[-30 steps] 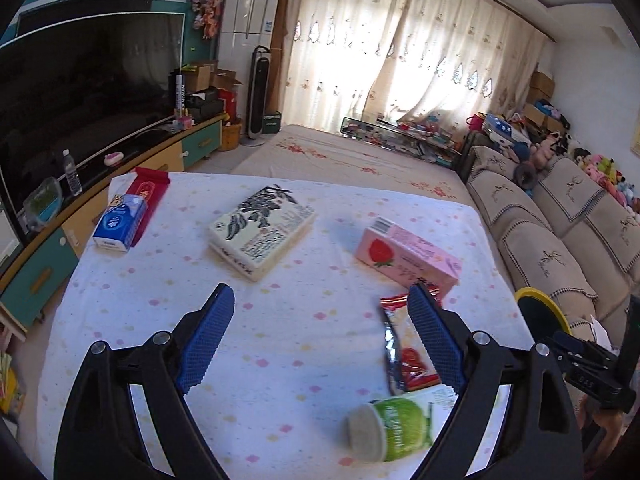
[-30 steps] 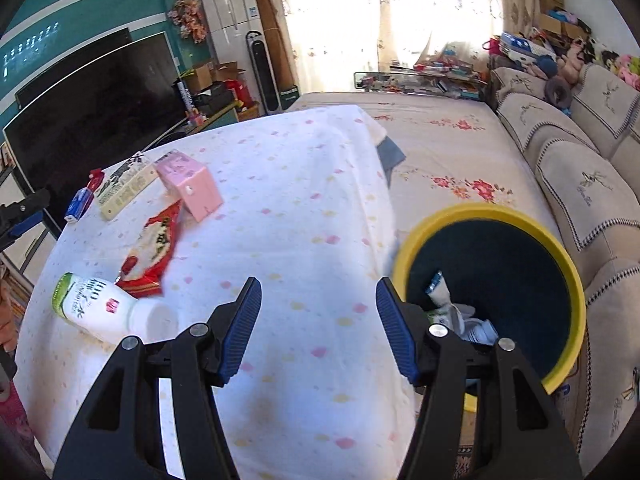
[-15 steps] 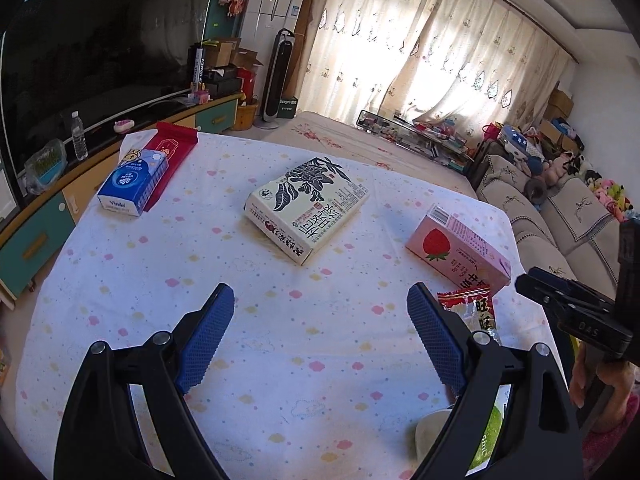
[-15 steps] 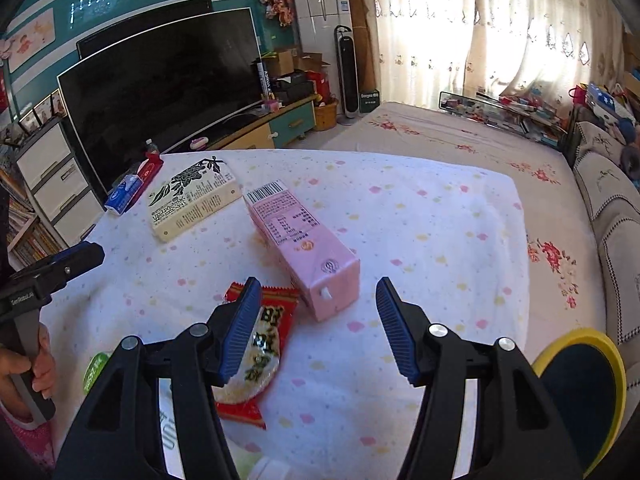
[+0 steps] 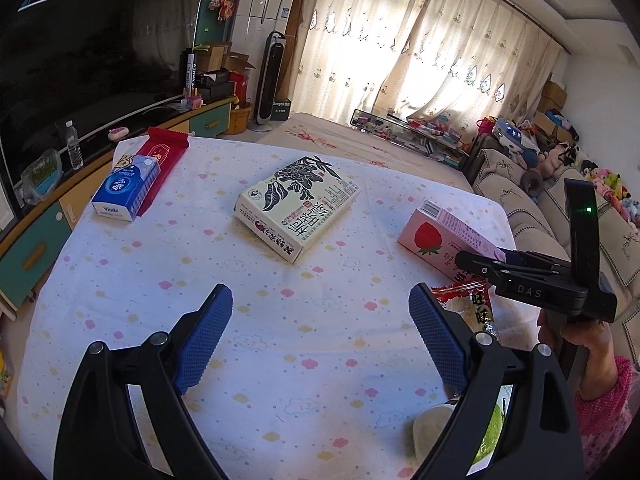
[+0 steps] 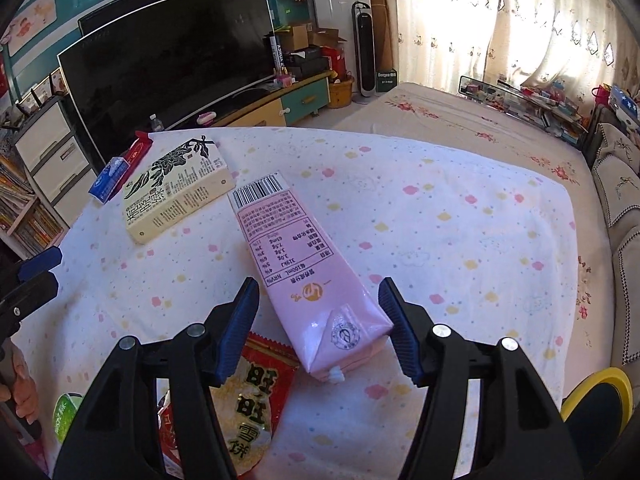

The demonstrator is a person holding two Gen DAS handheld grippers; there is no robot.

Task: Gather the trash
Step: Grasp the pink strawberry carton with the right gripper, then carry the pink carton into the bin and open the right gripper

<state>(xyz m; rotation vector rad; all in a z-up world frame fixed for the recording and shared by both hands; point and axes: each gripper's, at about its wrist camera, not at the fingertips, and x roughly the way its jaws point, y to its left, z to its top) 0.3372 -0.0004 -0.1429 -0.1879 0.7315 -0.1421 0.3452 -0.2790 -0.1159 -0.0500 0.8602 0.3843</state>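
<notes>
A pink strawberry milk carton (image 6: 304,264) lies flat on the dotted tablecloth (image 6: 460,240). My right gripper (image 6: 318,292) straddles its near end; the jaws are closing, with a gap showing on each side of the carton. A red rice-cracker packet (image 6: 248,400) lies under the left finger. A green-labelled bottle (image 5: 436,432) lies on its side at the near edge. My left gripper (image 5: 320,300) hangs wide open over bare cloth with nothing between its fingers. In the left wrist view the carton (image 5: 436,236) sits at the right.
A cream box with a black leaf print (image 5: 298,208) lies mid-table. A blue tissue pack (image 5: 124,188) and a red packet (image 5: 166,152) sit at the far left corner. A yellow-rimmed bin (image 6: 600,392) stands beside the table at the right. A sofa (image 5: 560,208) stands beyond it.
My right gripper swung from over the yellow bin back across the table and now straddles the pink carton. The left gripper sank slightly and stayed open.
</notes>
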